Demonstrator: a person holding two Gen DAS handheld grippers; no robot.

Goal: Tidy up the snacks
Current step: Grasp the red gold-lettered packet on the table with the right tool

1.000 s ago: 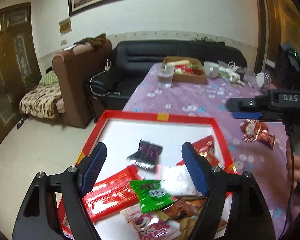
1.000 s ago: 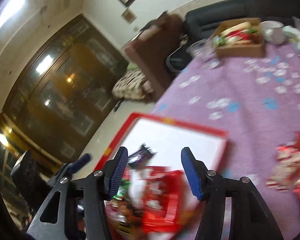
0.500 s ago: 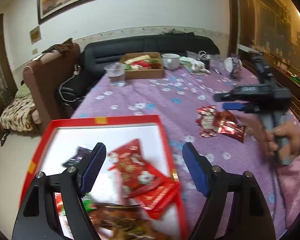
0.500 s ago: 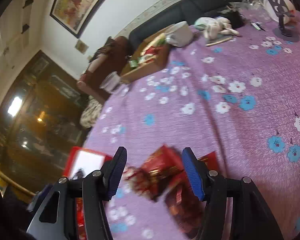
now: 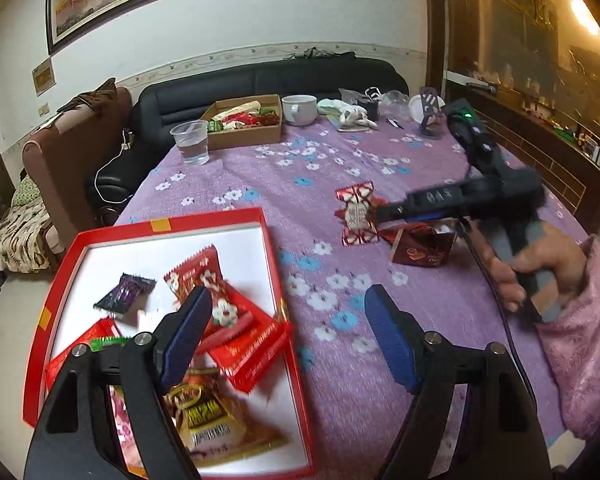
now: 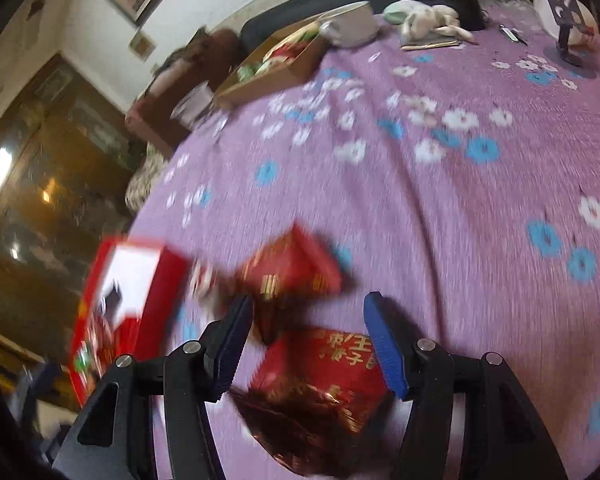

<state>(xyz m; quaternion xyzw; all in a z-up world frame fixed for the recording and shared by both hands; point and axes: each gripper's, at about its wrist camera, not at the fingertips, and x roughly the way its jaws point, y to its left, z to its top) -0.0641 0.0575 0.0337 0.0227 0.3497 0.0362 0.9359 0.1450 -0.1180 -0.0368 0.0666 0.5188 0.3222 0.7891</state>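
A red-rimmed tray (image 5: 272, 256) at the table's near left holds several snack packets, among them a red flowered one (image 5: 208, 280) and a dark purple one (image 5: 126, 292). My left gripper (image 5: 288, 340) is open and empty, over the tray's right rim. Loose red snack packets (image 5: 356, 214) lie on the purple cloth to the right. My right gripper (image 6: 306, 344) is open, low over a red packet with gold writing (image 6: 328, 368), its jaws on either side of it; another red packet (image 6: 296, 268) lies just beyond. The right gripper also shows in the left wrist view (image 5: 420, 208).
A purple flowered tablecloth (image 5: 340, 168) covers the table. At the far end stand a cardboard box of snacks (image 5: 246, 126), a plastic cup of water (image 5: 190, 142), a white mug (image 5: 298, 110) and small clutter. A black sofa (image 5: 268, 80) and brown armchair (image 5: 72, 152) lie beyond.
My left gripper swung right, from over the tray toward its right rim. My right gripper moved from the tray to the loose red packets and dropped low over them.
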